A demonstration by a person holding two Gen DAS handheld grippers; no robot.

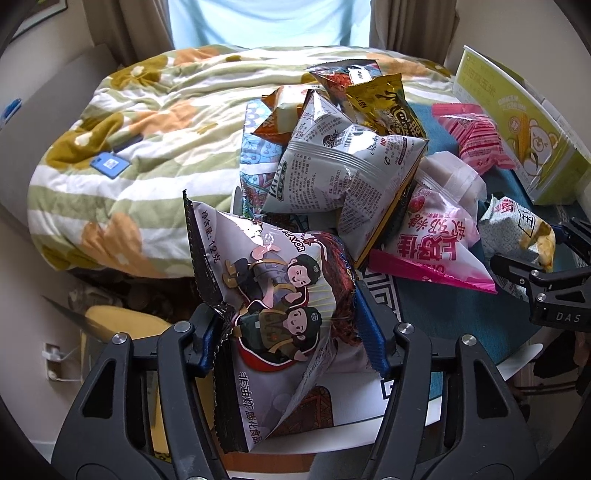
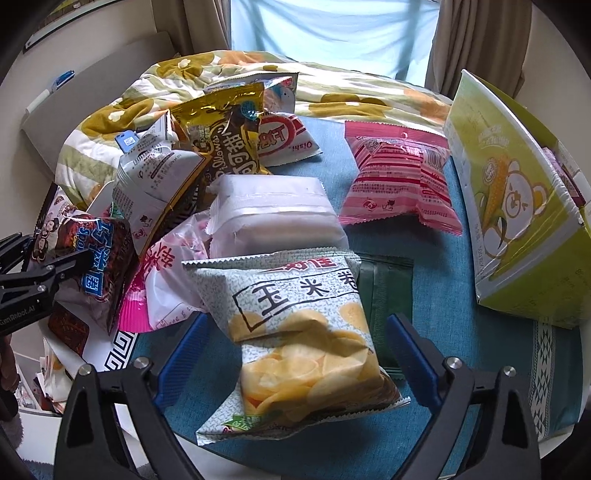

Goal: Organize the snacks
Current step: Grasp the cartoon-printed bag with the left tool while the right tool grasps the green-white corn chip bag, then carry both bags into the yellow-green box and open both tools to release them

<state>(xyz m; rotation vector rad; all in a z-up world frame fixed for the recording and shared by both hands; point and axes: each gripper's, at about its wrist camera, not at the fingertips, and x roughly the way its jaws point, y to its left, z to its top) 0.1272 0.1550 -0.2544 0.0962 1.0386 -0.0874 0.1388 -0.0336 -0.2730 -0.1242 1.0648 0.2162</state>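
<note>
Left gripper (image 1: 291, 336): jaws drawn narrow onto a cartoon-print snack bag (image 1: 273, 295), whose foil is creased where the blue pads (image 1: 371, 332) press both of its sides. This bag sits at the near left edge of a heap of snack packets.

Right gripper (image 2: 295, 343): jaws partly open, straddling a corn-chip bag (image 2: 303, 339) that lies flat on the blue tablecloth (image 2: 424, 258). A visible gap separates each blue pad (image 2: 410, 347) from the bag; neither pad presses on it. In the left wrist view the same gripper (image 1: 554, 254) appears at the right edge, with the corn-chip bag between its fingers.

Heap, behind both bags: a grey-white bag with a barcode (image 1: 343, 177), a gold foil packet (image 1: 384, 103), a white-and-pink bag (image 1: 432, 236) and a plain white wrapped packet (image 2: 273, 210), overlapping one another. A dark green packet (image 2: 384, 291) lies partly under the corn-chip bag's right side.

Apart from the heap, to the right: a pink striped packet (image 2: 399, 177) lies alone on the cloth, and beside it stands an open yellow-green carton (image 2: 517, 206) printed with a bear and a corn cob.

Background: a flower-patterned quilt (image 1: 129, 147), and beyond it a pale curtain (image 2: 332, 29).
</note>
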